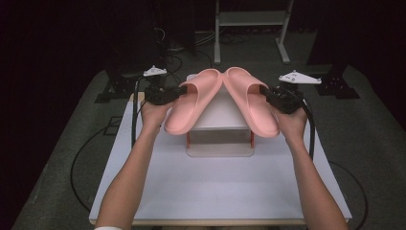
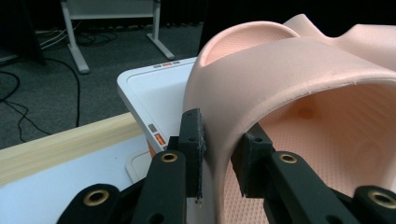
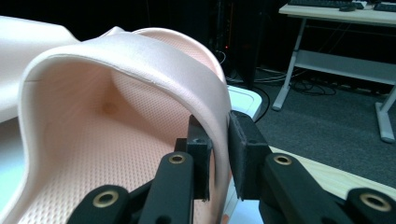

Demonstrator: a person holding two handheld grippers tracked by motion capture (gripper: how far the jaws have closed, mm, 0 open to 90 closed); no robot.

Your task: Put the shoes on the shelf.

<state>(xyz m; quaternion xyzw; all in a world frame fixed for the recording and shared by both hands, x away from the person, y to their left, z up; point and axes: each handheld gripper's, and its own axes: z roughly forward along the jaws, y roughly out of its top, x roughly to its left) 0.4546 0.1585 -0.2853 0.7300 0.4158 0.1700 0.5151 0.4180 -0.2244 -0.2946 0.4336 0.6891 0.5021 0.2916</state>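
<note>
Two pink slide sandals are held up over a white rack. My left gripper (image 1: 178,92) is shut on the outer strap edge of the left sandal (image 1: 194,100); its jaws pinch that strap (image 2: 261,70) from both sides. My right gripper (image 1: 265,92) is shut on the strap edge of the right sandal (image 1: 250,100), seen close as a curved strap (image 3: 154,60). The two sandals lean together, toes touching at the far end, heels spread toward me. Both hover above the rack's top shelf (image 1: 220,115).
The white rack (image 1: 219,143) with orange posts stands on a white tabletop (image 1: 215,187). A wooden strip (image 2: 60,144) edges the table. Beyond it are grey floor, loose cables (image 1: 76,163) and a white desk frame (image 1: 251,19). Tripod feet (image 1: 342,88) stand at the back right.
</note>
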